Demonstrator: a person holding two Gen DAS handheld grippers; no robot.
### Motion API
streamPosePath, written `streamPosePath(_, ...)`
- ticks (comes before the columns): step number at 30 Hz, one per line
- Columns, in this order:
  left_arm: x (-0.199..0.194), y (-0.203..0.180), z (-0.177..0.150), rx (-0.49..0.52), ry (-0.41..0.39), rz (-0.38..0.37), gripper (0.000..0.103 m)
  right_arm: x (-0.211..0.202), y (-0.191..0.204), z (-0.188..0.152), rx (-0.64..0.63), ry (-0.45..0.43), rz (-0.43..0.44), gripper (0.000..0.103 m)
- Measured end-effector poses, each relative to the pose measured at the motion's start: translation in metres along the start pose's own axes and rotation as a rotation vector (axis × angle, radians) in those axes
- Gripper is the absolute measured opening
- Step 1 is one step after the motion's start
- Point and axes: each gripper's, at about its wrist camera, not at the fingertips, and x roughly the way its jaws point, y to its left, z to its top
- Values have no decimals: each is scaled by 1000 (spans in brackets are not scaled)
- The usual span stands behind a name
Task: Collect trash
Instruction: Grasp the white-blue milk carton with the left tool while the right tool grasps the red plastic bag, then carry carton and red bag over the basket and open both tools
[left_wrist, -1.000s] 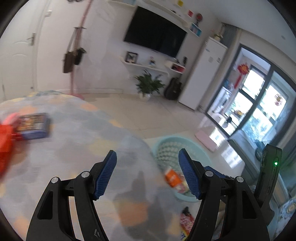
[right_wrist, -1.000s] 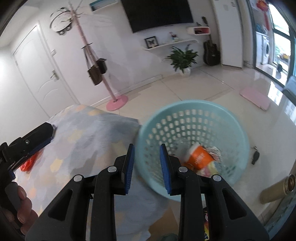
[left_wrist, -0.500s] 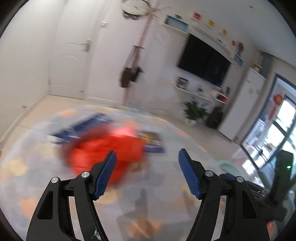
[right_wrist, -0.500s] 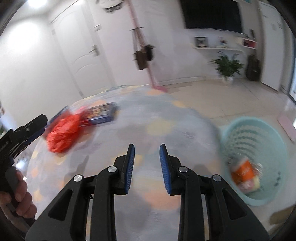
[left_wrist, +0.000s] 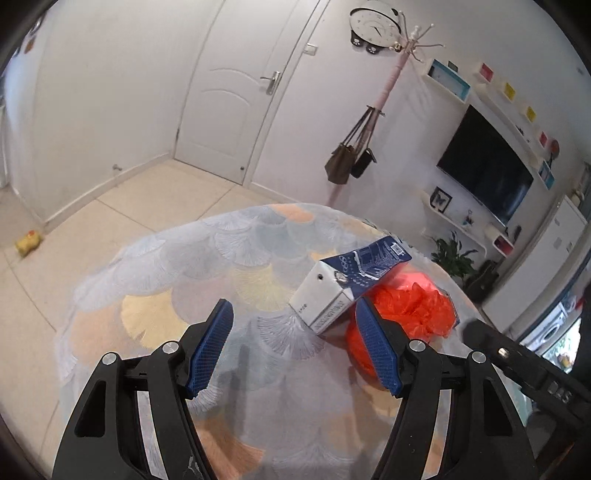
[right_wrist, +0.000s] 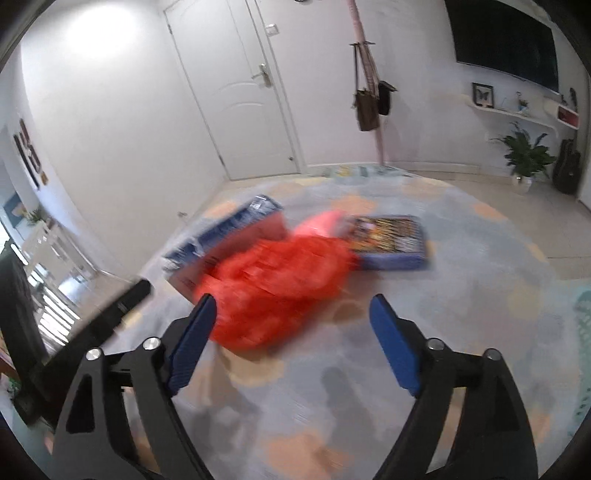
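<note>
While both grippers hover over bench (left_wrist: 229, 258), left gripper (left_wrist: 295, 350) fingers wide, empty; right gripper (right_wrist: 293, 341) fingers just opened wide, empty, near red bag (right_wrist: 280, 280).

Right tongs (right_wrist: 291, 339) just opened wide; nothing between.

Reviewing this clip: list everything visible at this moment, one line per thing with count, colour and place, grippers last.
red plastic bag: 1, red, crumpled on the table between the two boxes
white and blue box: 1, white sides and blue top, on the table beside the bag
flat box: 1, blue with a colourful top, on the table behind the bag
tablecloth: 1, pale blue with orange patches, over the round table
basket: 1, teal, at the right edge of the right wrist view
door: 1, white, back wall
coat stand: 1, pink, with dark bags hanging
television: 1, black, on the wall
potted plant: 1, green, on the floor
left gripper: 1, black with blue pads, open, empty
right gripper: 1, black with blue pads, just opened wide, empty
</note>
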Motion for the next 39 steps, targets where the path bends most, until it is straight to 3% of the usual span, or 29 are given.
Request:
streamPosePath(4,-1,6,6,19,0,7,67,28,10,6,38,38,-38,82)
streamPosePath(8,0,8,15,24,3,-33,68,54,7,5,93,94,-14,82)
streamPosePath(11,6,1,19,63,29,-79,75,70,8,1,123,134,47,80)
streamPosePath(12,9,-3,20,83,37,-97,75,70,6,1,125,137,54,78)
streamPosePath(14,19,-14,23,138,63,-128,79,69,6,0,107,133,83,60)
streamPosePath(17,34,-28,24,231,107,-108,79,58,10,-2,60,113,82,37)
streamPosePath(20,42,-37,25,299,122,-83,79,42,5,-6,53,84,58,30)
streamPosePath(23,53,-44,28,340,158,-86,79,25,-13,-10,81,61,41,28)
streamPosePath(27,66,-63,28,459,174,-36,78,0,-40,-16,131,41,25,28)
streamPosePath(31,83,-79,27,529,229,3,68,-22,-62,-22,144,16,-14,28)
streamPosePath(33,89,-82,25,542,249,35,49,-30,-69,-24,145,8,-27,28)
streamPosePath(36,89,-82,23,528,265,23,33,-41,-81,-25,164,-2,-29,28)
streamPosePath(39,77,-82,18,486,251,1,32,-54,-91,-28,168,-25,-50,28)
